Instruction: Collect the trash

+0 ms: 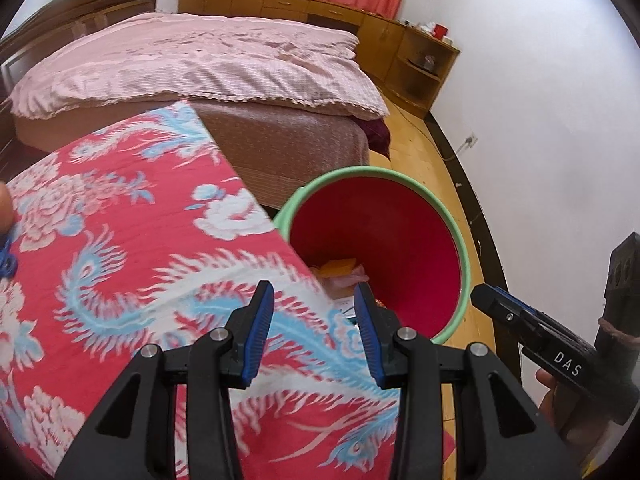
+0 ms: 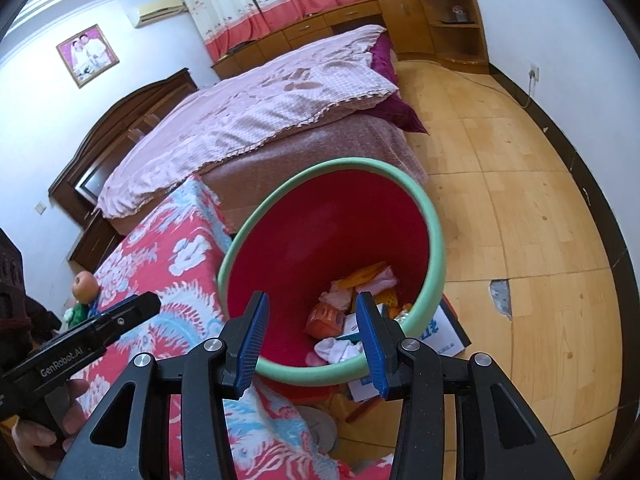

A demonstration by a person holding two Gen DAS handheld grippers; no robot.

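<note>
Bedroom: red phoenix cloth beside trash bin (both tongs parted, empty).

Glossy, seemingly plastic bin, printed cloth table cover, wooden floor.

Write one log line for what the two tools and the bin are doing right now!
left tool: open, empty, over red cloth edge | right tool: open, empty, above bin | bin: holds wrappers and paper | next: likely more trash

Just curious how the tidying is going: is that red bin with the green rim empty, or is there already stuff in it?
Not empty. The bin holds crumpled wrappers and papers at its bottom.
</note>
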